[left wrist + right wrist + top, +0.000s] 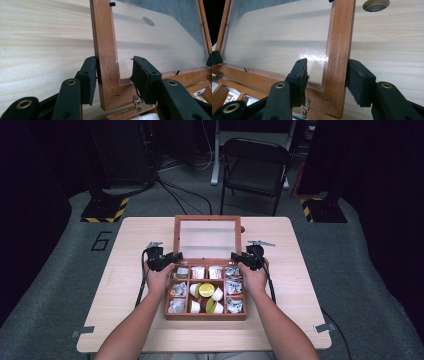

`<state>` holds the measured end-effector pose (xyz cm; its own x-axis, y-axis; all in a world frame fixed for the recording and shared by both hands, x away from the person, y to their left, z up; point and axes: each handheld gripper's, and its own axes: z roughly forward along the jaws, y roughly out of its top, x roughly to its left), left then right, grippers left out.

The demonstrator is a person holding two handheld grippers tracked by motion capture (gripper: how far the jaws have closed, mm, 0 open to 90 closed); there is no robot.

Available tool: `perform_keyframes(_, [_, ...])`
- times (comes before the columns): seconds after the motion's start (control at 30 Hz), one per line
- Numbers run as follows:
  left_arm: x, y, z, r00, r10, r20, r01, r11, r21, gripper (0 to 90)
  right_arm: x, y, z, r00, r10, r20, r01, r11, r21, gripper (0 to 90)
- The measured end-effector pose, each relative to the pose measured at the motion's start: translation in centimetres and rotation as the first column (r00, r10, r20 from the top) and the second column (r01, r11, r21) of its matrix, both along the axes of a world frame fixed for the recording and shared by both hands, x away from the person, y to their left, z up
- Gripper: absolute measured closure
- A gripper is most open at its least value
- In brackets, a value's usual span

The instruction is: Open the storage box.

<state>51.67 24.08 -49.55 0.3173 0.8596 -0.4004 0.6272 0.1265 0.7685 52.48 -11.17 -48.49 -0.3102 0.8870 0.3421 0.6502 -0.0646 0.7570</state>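
From the high view I see the wooden box [205,292] sitting near the middle of the table [125,270], a little toward my edge, with its glass-paned lid [207,238] raised and leaning toward the far edge. My left gripper [170,259] sits at the lid's left rail near the hinge line, and my right gripper [239,258] at the right rail, one hand behind each. The compartments hold wrapped packets [233,287] along the sides and back row, and small cups [206,290] with yellow-green lids in the centre.

In the left gripper view, my left gripper [113,77] has its jaws spread around the lid's side rail [106,55]. The left pad [90,77] touches the rail's outer face; the right pad [140,75] stands clear in front of the glass, so nothing is clamped. A brass hinge [137,100] shows below.

In the right gripper view, my right gripper [327,78] straddles the opposite rail [339,50] the same way. The right pad [358,81] lies just against the wood, the left pad [299,75] off the glass, jaws released. A round hole [375,4] shows in the tabletop beyond.
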Motion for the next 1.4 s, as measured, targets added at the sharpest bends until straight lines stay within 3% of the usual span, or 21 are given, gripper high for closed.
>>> perform_keyframes(0.37, [-0.06, -0.02, -0.46, 0.9997, 0.022, -0.007, -0.022, 0.9987, -0.046, 54.7, 0.03, 0.15, -0.16, 0.9989, -0.036, -0.031, 0.037, 0.999, 0.028, 51.5])
perform_keyframes(1.4, [0.13, -0.02, -0.98, 0.9988, 0.044, -0.021, -0.045, 0.9955, -0.083, 53.7, 0.09, 0.2, -0.6, 0.9962, -0.071, -0.05, 0.075, 0.995, 0.066, 51.1])
